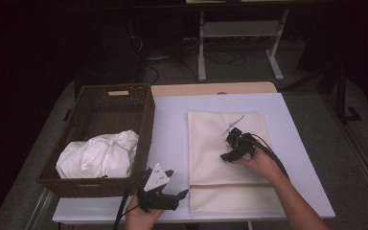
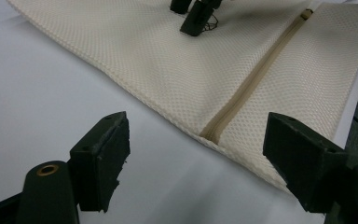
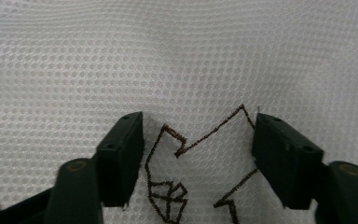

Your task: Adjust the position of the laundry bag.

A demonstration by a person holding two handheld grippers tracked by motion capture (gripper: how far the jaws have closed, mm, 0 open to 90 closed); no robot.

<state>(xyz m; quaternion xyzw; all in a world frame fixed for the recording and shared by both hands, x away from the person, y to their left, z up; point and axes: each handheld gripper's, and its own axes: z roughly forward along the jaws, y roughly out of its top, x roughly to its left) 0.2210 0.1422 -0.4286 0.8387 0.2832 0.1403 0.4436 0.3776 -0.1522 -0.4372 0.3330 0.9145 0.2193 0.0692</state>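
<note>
A cream mesh laundry bag point(image 1: 220, 167) lies flat on the white table point(image 1: 170, 124), its zipper point(image 1: 230, 184) running across near the front edge. My right gripper point(image 1: 226, 147) points down onto the middle of the bag. In the right gripper view its jaws point(image 3: 198, 135) stand apart, tips on the mesh point(image 3: 177, 56), with brown stitching point(image 3: 168, 196) between them. My left gripper point(image 1: 177, 183) hovers open over bare table just left of the bag's front corner. In the left gripper view the zipper's end point(image 2: 214, 128) lies ahead between the open jaws point(image 2: 196, 140), nothing held.
A dark wicker basket point(image 1: 146, 120) stands on the table's left side with a crumpled white cloth point(image 1: 100, 155) inside. The table's front edge is close to my left hand. Beyond the table are a dark floor, cables and a white stand's legs point(image 1: 201, 57).
</note>
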